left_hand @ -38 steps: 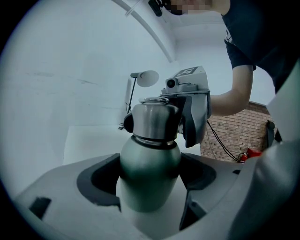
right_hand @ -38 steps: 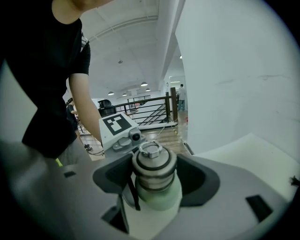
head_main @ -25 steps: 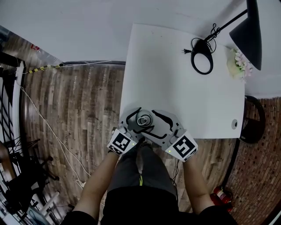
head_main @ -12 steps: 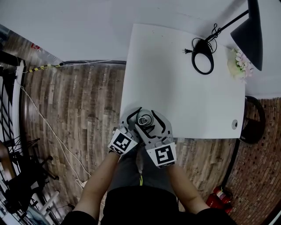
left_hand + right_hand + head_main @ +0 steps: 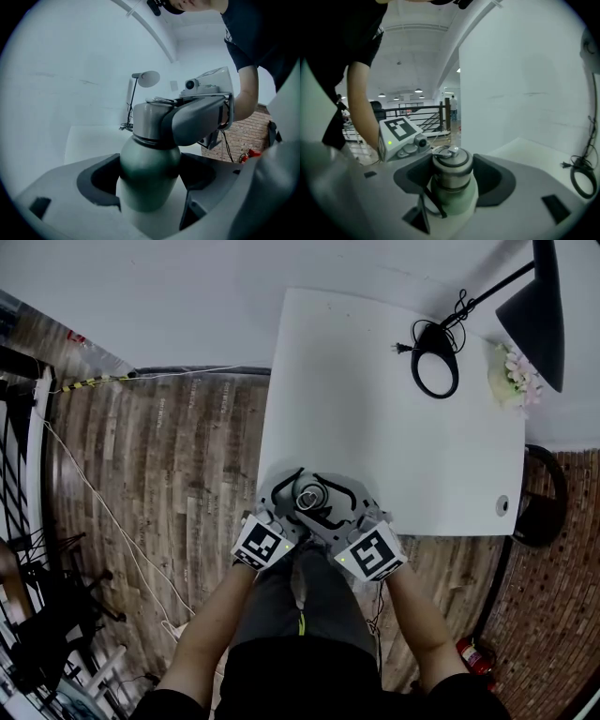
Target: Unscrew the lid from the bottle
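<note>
A metal bottle stands at the near left corner of the white table. My left gripper is shut on the bottle's rounded green-grey body, with a pad on each side. My right gripper reaches in from the right at the height of the steel lid, which has a small ring on top. Its jaws are closing, and the lid sits between the dark pads with a thin gap on each side. In the left gripper view, one grey finger of the right gripper crosses in front of the lid.
A black desk lamp has its round base and cord at the table's far right, and its shade hangs over that corner. Pale flowers lie beside it. Wooden floor with cables spreads to the left. The person's legs are below the table edge.
The right gripper swung around the lid toward the left and then partly back to the right, and its jaws have drawn closer to the lid. The left gripper and bottle stayed put.
</note>
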`<state>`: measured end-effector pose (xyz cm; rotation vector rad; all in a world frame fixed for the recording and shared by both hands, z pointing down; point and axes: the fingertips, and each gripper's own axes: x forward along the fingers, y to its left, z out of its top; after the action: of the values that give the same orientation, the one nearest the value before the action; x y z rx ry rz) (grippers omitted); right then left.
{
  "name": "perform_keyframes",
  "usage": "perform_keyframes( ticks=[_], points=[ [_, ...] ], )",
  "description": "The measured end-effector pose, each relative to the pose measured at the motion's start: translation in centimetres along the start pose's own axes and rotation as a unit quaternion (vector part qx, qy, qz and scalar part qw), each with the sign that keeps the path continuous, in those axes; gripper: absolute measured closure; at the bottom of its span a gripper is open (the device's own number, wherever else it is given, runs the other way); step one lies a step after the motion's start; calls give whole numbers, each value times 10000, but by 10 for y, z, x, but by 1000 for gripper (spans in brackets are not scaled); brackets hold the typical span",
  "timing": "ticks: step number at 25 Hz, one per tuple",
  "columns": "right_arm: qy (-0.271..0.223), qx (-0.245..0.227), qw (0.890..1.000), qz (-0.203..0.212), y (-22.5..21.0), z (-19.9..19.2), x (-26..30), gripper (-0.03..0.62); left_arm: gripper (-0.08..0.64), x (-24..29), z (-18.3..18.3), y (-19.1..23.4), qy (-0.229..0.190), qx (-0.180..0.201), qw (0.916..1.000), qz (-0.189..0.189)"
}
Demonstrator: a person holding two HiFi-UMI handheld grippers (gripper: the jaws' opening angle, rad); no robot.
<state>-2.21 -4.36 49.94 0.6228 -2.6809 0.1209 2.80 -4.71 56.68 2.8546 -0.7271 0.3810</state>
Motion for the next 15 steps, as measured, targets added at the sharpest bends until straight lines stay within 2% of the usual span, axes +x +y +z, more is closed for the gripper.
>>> perform_keyframes(
  ticks=[2,4,6,8,15],
  points=[
    [123,-216,9966,787,4,-3,0,324,186,0,0,0,4,13,10000,-4],
    [383,-409,9858,1582,7,-6,-2,324,186,0,0,0,-1,23,10000,1],
    [746,-585,9729,2107,9,-9,-4,324,186,1,0,0,-4,5,10000,10],
    [797,-731,9687,2236,10,-7,-2,324,186,0,0,-1,4,-14,10000,6],
    [654,-638,9765,1952,7,-10,-2,324,186,1,-1,-1,25,25,10000,-26]
  ],
)
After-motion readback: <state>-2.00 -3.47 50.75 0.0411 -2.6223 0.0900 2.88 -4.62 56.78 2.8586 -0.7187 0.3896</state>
